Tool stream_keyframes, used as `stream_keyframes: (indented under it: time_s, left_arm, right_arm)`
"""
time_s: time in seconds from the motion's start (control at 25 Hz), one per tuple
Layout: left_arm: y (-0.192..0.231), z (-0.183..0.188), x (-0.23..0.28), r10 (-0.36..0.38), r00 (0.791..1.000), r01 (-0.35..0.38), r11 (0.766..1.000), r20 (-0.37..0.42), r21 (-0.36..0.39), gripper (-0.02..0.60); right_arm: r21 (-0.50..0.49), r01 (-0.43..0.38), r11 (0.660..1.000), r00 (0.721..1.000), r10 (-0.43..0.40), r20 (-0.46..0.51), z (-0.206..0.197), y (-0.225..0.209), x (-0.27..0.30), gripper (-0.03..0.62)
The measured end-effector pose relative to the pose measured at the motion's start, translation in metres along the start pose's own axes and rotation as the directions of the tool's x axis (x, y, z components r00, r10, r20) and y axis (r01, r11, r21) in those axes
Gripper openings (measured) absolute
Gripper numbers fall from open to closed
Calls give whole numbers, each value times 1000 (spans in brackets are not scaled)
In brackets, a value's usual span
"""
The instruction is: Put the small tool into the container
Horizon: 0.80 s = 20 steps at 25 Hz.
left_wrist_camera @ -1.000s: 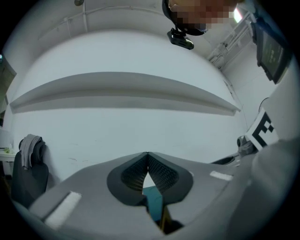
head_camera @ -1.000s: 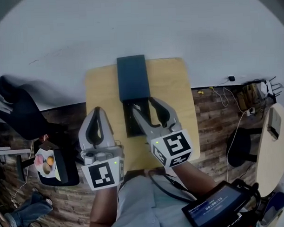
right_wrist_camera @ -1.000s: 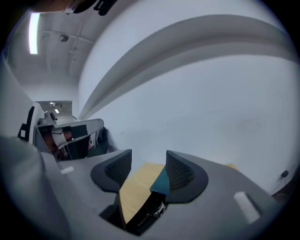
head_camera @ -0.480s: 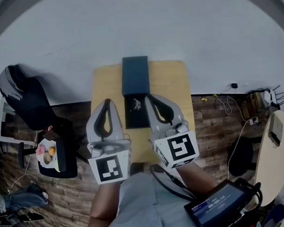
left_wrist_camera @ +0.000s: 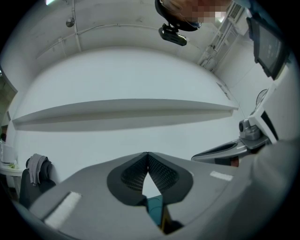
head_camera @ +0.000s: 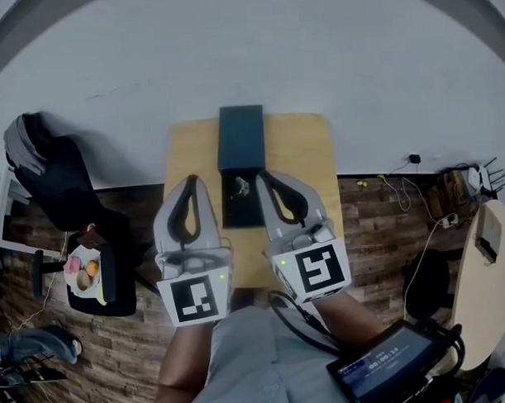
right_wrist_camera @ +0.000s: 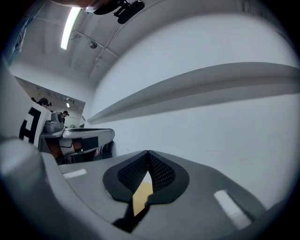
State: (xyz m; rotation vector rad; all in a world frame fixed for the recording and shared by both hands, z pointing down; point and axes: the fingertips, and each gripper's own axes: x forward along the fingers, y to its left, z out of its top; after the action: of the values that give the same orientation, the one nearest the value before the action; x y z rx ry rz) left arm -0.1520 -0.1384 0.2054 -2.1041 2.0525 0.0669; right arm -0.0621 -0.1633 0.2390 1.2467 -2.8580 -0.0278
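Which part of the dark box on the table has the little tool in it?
The open black part at the near end holds the pale tool; the blue part behind it shows only a plain top.

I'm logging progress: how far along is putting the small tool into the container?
Looks done: the small tool lies inside the open container. In hand: nothing; left gripper and right gripper are both shut, empty, above the table. Left: perhaps closing the container.

Small pale tool (head_camera: 241, 187) inside dark container (head_camera: 240, 143) on table
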Motion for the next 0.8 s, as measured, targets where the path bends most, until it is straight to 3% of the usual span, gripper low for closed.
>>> stream_keyframes:
  time_s: [0.44, 0.64, 0.8]
  left_arm:
    - [0, 3, -5, -2, 1000, 2, 1000, 6, 5, 11]
    - [11, -14, 17, -7, 1000, 7, 1000, -15, -7, 11]
    - [1, 0, -2, -9, 1000, 9, 1000, 0, 0, 11]
  right_arm:
    - [-3, 14, 1000, 1000, -14, 24, 5, -3, -7, 0]
    - [4, 22, 1000, 1000, -22, 7, -5, -11, 18, 0]
    - [-3, 27, 1000, 999, -27, 19, 3, -6, -5, 0]
